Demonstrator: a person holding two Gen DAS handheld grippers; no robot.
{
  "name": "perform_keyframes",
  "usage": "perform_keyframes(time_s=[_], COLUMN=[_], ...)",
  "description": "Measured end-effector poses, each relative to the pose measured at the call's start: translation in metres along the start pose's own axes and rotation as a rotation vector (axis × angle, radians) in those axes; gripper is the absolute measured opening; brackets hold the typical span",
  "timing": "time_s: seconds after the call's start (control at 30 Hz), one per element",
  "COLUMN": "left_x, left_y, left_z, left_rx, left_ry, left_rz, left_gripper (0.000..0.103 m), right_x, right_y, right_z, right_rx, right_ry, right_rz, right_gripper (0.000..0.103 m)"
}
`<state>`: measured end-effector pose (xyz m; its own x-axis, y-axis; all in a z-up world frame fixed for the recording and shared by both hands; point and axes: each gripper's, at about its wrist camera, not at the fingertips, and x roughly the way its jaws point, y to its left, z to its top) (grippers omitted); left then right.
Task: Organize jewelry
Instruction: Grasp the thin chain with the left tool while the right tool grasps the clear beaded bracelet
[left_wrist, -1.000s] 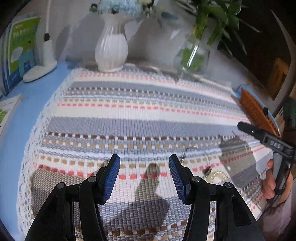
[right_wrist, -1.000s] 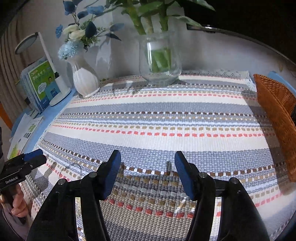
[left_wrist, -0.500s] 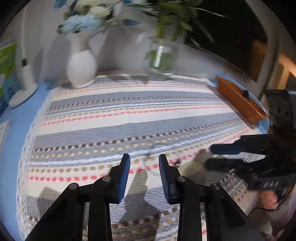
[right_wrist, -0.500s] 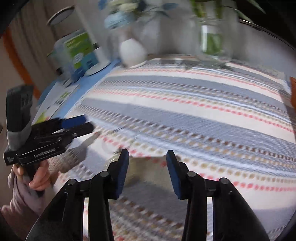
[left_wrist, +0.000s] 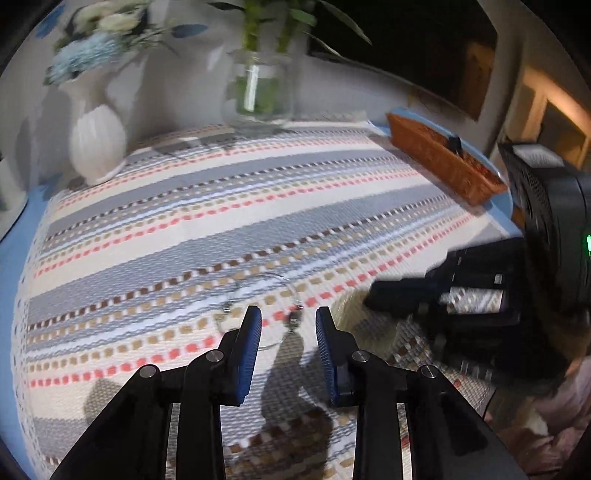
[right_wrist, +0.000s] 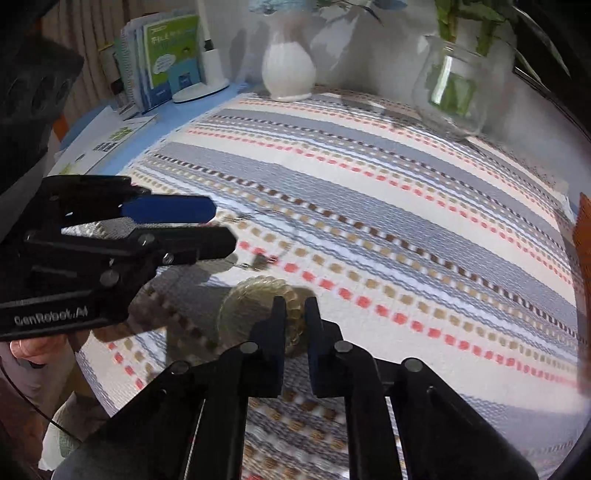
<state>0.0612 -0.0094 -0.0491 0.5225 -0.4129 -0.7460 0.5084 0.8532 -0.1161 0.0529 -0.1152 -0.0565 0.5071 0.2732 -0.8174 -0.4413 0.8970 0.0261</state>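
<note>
A thin chain necklace (left_wrist: 293, 321) with a small dark pendant lies on the striped cloth (left_wrist: 221, 206). My left gripper (left_wrist: 288, 332) hovers over it, jaws partly apart, and the pendant shows in the gap with nothing gripped. The same necklace (right_wrist: 260, 260) appears in the right wrist view, beside the left gripper (right_wrist: 221, 225). A round translucent piece with a ribbed rim (right_wrist: 255, 310) lies near the cloth's front edge. My right gripper (right_wrist: 296, 325) is closing, and its pads pinch that rim. In the left wrist view, the right gripper (left_wrist: 373, 299) comes in from the right.
A white vase (right_wrist: 288, 70) of flowers and a glass vase (right_wrist: 450, 92) of green stems stand at the back. A wicker basket (left_wrist: 443, 166) sits at the right edge. Booklets (right_wrist: 166, 59) and a lamp base (right_wrist: 199, 90) occupy the blue tabletop at back left. A hand (right_wrist: 26, 347) holds the left tool.
Both sets of jaws have narrowed. The left gripper swung right, over the necklace. The right gripper moved left to the ribbed round piece and closed onto its rim.
</note>
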Motion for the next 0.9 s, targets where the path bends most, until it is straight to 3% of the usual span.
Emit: perform_keyframes(time_s=[0.1,0.33,0.57,0.73,0.9], left_x=[0.009,0.023,0.028,0.025,0.012], left_y=[-0.010,-0.014,-0.015,-0.016,-0.014], left_z=[0.002,0.007,0.009,0.009,0.013], left_rx=[0.032,0.037,0.044,0.044,0.025], left_ry=[0.022,0.064,0.069,0.061,0.015], left_rz=[0.003,0.026,0.059,0.083,0.053], left_gripper=[0.031,0.030,0.010,0.010,0.010], right_x=[-0.003,-0.011,-0.013,-0.011,-0.013], right_y=[-0.023,-0.081,-0.082,-0.073,-0.078], right_z=[-0.006,-0.016,-0.018,-0.017,-0.018], right_rx=[0.045,0.183,0.166,0.134,0.168], right_ry=[0.000,-0.004,-0.019,-0.022,-0.029], right_rz=[-0.052,-0.061,-0.084,-0.128,-0.110], right_gripper=[0.012,0.012,0.012,0.012,0.010])
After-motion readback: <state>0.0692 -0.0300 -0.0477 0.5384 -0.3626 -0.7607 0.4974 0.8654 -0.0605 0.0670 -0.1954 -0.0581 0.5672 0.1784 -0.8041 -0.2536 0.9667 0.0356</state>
